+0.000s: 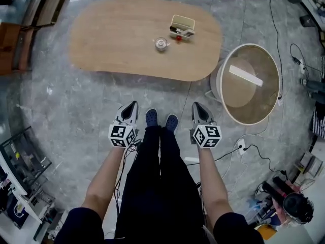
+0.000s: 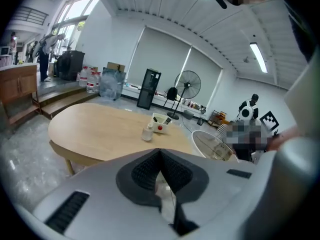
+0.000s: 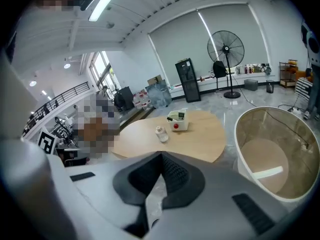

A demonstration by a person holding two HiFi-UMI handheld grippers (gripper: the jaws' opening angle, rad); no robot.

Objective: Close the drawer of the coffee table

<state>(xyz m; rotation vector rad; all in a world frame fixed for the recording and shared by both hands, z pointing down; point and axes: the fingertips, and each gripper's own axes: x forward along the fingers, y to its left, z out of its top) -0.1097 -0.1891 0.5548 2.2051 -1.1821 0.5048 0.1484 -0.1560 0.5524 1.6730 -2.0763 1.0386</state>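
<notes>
Left claw: the left gripper (image 1: 133, 104) hangs low in front of the person's left leg. In its own view (image 2: 160, 151) the dark pads meet at the tips, so it's pinched together with nothing in it.
Right claw: same deal. The right gripper (image 1: 197, 104) sits by the right leg, pads pressed tip to tip (image 3: 161, 155), holding nothing and touching nothing.
Coffee table: the oval wooden coffee table (image 1: 117, 39) is out ahead of the person's blue shoes (image 1: 151, 117), well apart from both claws, with bare grey floor between.
Drawer: honestly can't spot it. The head view only gives the tabletop from above, and both gripper views (image 2: 95, 129) (image 3: 197, 134) show the top and edge but no drawer front I can pick out.
On the table: a small clear jar (image 1: 161, 44) and, just beyond it, a white box (image 1: 182, 27) with something red at its near side.
Beside the table: a round white tub table (image 1: 219, 83) with a glassy top sits to the right, near the coffee table's end.
Only from above: the person's arms and legs, and the cables (image 1: 254, 149) snaking over the floor on the right.
Only from the claws: the room itself. There's a standing fan (image 3: 225, 49) and a tall black cabinet (image 3: 187, 80) by the window blinds, and the left gripper view adds wooden steps (image 2: 55, 101) off to the left.
</notes>
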